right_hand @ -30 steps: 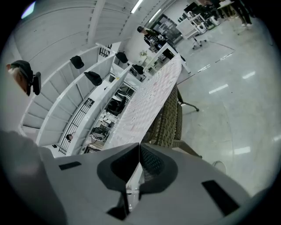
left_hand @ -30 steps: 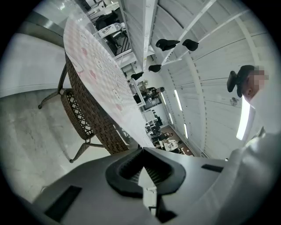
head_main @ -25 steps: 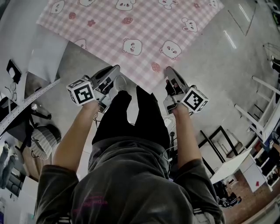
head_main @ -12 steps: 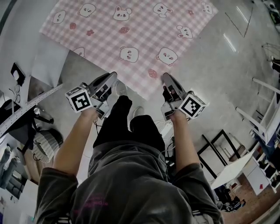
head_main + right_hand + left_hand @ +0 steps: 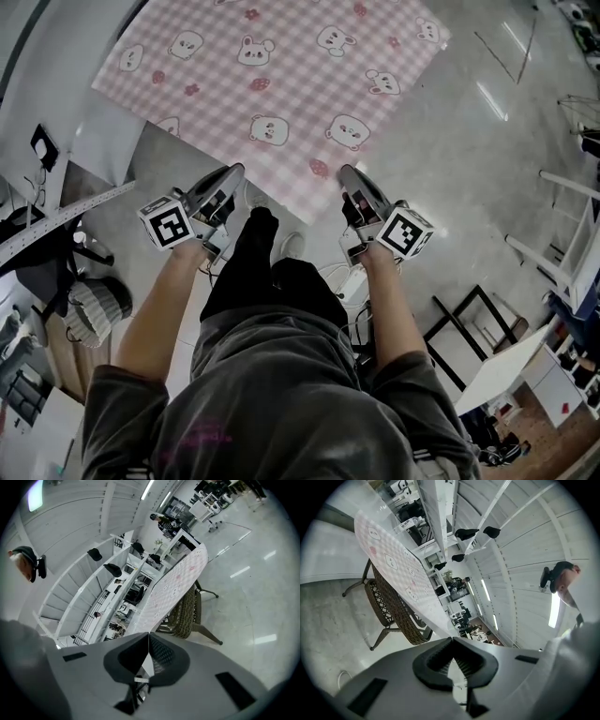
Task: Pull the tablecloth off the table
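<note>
"Holding anything?"

"Yes. My left gripper (image 5: 231,174) and right gripper (image 5: 346,175) both have jaws squeezed tight on the near edge of the pink tablecloth (image 5: 281,89). It lies over the far wicker bench (image 5: 392,609)."

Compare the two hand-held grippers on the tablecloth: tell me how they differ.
Placement: the left hand-held gripper pinches the near edge of the tablecloth partway along; the right hand-held gripper pinches it by the near right corner. Pose: in the head view the left one slants up and rightward, the right one up and leftward. Shared: both are shut on the cloth's edge.
</note>
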A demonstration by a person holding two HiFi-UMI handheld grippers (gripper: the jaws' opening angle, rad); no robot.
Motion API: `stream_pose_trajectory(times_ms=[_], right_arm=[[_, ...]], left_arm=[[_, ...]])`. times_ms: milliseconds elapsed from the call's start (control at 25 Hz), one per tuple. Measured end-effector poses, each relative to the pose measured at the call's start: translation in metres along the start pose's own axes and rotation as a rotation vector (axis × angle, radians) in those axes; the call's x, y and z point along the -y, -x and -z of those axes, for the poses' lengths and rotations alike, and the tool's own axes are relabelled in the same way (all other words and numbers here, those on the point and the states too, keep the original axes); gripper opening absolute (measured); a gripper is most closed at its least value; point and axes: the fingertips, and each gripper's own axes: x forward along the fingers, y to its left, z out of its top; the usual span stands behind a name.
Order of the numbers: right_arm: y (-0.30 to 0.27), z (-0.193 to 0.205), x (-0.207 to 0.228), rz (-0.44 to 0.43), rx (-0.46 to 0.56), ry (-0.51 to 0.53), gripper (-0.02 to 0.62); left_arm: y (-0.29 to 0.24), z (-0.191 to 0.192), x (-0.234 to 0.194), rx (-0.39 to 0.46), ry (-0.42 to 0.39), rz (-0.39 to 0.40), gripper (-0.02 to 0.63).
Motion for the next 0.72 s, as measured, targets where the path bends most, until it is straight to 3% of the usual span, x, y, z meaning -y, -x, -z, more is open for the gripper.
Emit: stream_pose_trajectory(times_ms=[160,560,720], right_arm=[[-0.019,-0.020,0.006,-0.069,0.076,0.072,0.005],[-0.009,-0.016,-0.004,-0.124,0.110,0.122,0.005],[-0.012,-0.024,-0.009,-0.126,0.096,0.116,0.005]], left_arm=[[-0.022,-0.024,-0.009,0.053,-0.093,0.078,0.000],[-0.012,-0.023,0.004,0.090,-0.154,0.125,0.000],[-0.015,-0.029,0.008,0.099,-0.142,0.115,0.000]])
